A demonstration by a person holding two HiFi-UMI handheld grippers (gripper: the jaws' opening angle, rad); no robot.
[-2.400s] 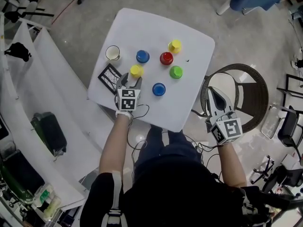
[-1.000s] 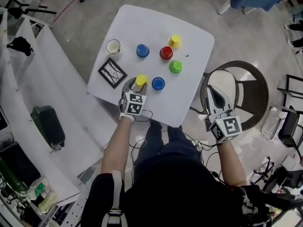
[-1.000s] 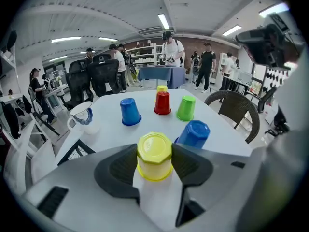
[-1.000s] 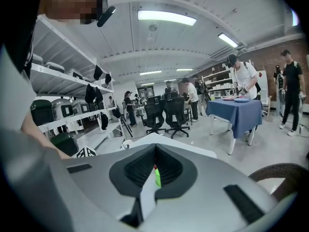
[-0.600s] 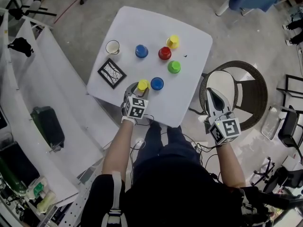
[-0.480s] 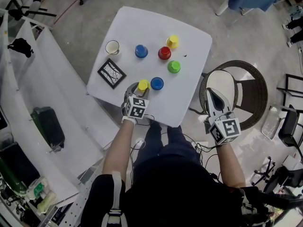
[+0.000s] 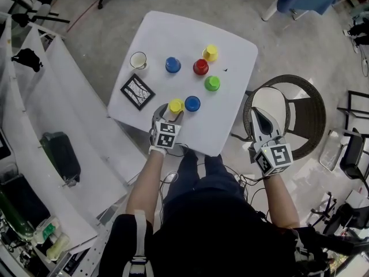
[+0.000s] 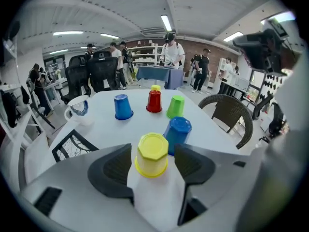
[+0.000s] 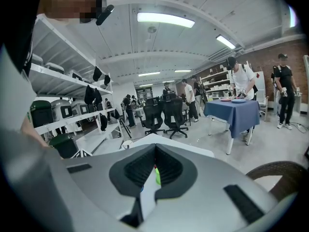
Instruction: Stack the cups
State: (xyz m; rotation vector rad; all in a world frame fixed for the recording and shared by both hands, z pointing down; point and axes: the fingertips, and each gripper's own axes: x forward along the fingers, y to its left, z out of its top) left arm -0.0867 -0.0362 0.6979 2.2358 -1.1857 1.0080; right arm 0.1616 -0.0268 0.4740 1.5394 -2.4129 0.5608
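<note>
STACKING CUPS: The left gripper (image 8: 152,149) straddles an upturned yellow cup (image 7: 176,105) standing at the near edge of the white table (image 7: 230,56), with an upturned blue cup (image 7: 192,103) just beside it along that edge. The jaws have just been opening and now stand wide, one pad on each side of the yellow cup with a sliver of daylight between pad and plastic, so the cup rests on the table alone. The step looks like a release. Done well, it means drawing the gripper straight back off the table's near edge, jaws kept wide and level, so neither pad clips the rim or nudges the blue neighbour. The right gripper (image 9: 155,170) hangs off the table's right side, jaws pressed together on nothing.
</note>
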